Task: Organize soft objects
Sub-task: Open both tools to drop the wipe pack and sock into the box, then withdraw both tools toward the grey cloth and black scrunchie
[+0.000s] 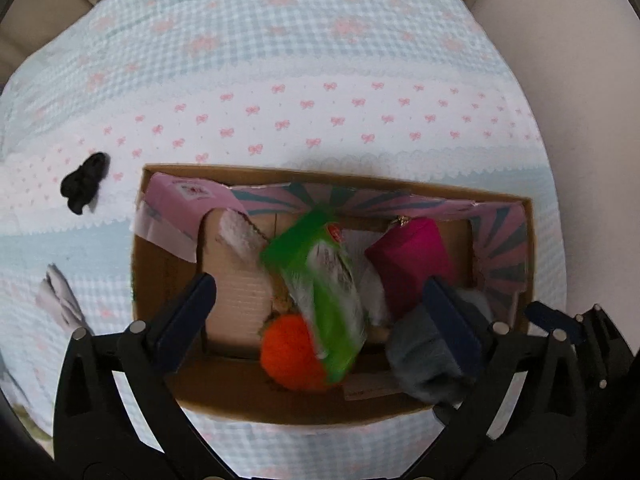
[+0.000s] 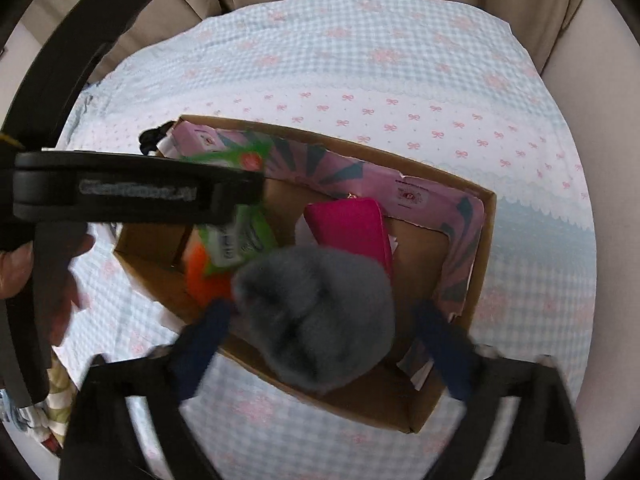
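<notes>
Left gripper [image 1: 320, 312] gaped wide above the cardboard box [image 1: 160, 264], holding nothing; right gripper [image 2: 320, 344] likewise splayed, grey fluffy ball [image 2: 316, 320] between its fingers

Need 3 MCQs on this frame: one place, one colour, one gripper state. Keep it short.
1. Where is the black fabric piece?
A. inside the box
B. on the cloth, outside the box
C. in the left gripper

2. What colour is the fuzzy ball beside the green packet?
A. orange
B. yellow
C. blue

3. How does the left gripper stand?
A. shut on the packet
B. shut on the pouch
C. open over the cardboard box

Answers:
1 B, it lies on the bow-print cloth left of the box wall.
2 A, bright orange under the packet's lower end.
3 C, its fingers are spread wide, and the blurred packet lies between them untouched.
</notes>
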### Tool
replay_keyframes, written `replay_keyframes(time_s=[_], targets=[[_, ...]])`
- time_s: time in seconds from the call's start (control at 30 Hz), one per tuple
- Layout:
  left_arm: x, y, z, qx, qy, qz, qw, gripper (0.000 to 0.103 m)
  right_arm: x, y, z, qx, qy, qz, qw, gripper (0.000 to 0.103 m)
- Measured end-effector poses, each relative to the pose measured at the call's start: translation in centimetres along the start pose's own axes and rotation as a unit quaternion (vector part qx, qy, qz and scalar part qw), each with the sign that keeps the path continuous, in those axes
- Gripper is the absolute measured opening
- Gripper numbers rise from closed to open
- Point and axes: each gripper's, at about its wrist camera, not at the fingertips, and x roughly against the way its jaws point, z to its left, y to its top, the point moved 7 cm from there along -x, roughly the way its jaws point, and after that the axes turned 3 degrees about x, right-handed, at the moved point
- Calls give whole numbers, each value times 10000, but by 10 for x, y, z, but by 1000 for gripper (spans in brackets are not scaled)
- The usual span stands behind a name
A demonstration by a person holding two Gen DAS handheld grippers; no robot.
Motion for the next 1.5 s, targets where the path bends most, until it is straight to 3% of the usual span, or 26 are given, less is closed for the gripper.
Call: replay_keyframes(time_s=[0.47, 0.73, 1.13, 1.37, 1.5], targets=[[29, -7, 2, -47, 97, -35, 9999, 103, 22, -5, -3, -200, -177, -247, 9993, 100], [69, -10, 0, -198, 12, -349, 9992, 103, 54, -2, 5, -253, -300, -542, 9978, 100], [154, -33, 16, -801, -137, -947, 9922, 103, 129, -7, 41, -804, -639, -1120, 9884, 100], [219, -55, 53, -998, -312, -1362, 9851, 103, 169, -11, 80, -978, -1028, -1366, 9804, 100], [243, -72, 83, -1044, -425, -1389, 9839, 103, 188, -9, 110, -1115, -1202, -1610, 9732, 100]])
